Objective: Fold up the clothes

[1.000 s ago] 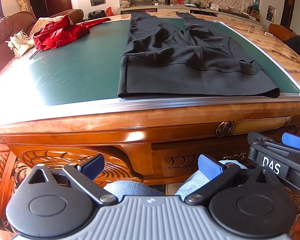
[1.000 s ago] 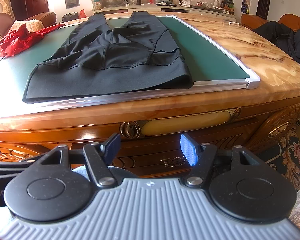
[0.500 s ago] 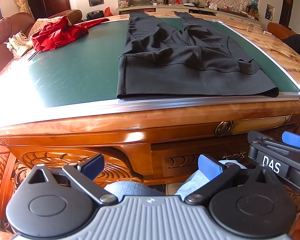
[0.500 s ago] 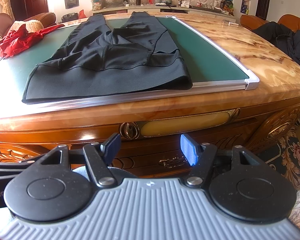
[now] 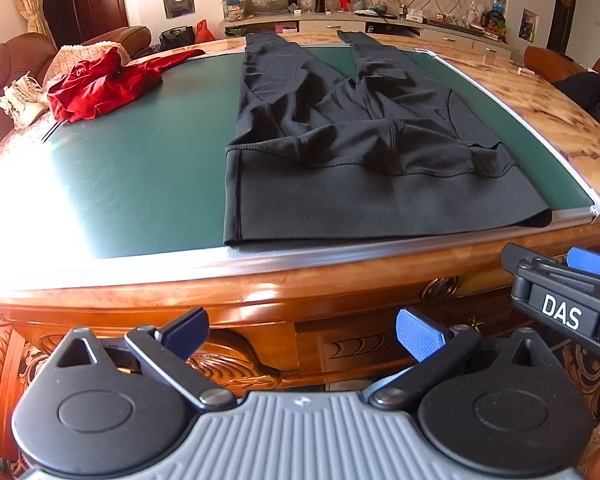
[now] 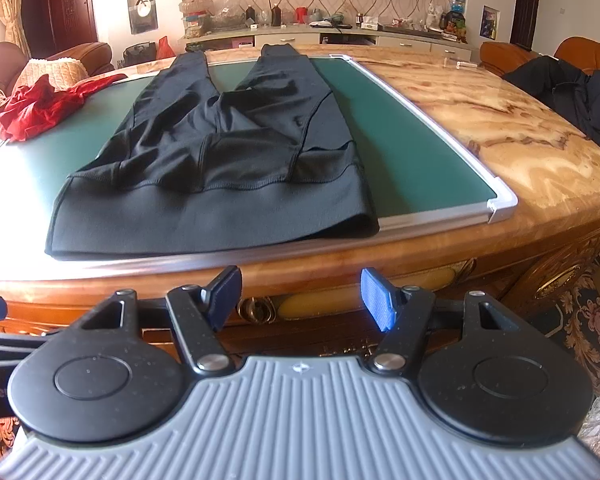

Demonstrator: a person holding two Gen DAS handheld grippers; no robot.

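Observation:
Black leggings [image 5: 364, 168] [image 6: 220, 184] lie flat on a green mat [image 5: 140, 160] [image 6: 400, 152], waistband at the near edge, both legs stretching away. My left gripper [image 5: 300, 336] is open and empty, held below and in front of the table edge, short of the waistband's left part. My right gripper [image 6: 300, 300] is open too, with nothing between its blue pads, just before the table's front edge under the waistband's right part. The right gripper's body [image 5: 560, 296] shows at the right of the left wrist view.
A red garment [image 5: 100, 84] [image 6: 36, 108] is crumpled at the mat's far left. The mat sits on a carved wooden table with a marble top [image 6: 500, 120]. Dark clothing [image 6: 572, 92] lies on a sofa at right. A cluttered sideboard [image 6: 320, 28] stands behind.
Both grippers have risen and come a little closer to the table edge; the leggings now look nearer and seen from higher. Both jaws stay open. The clothes have not moved.

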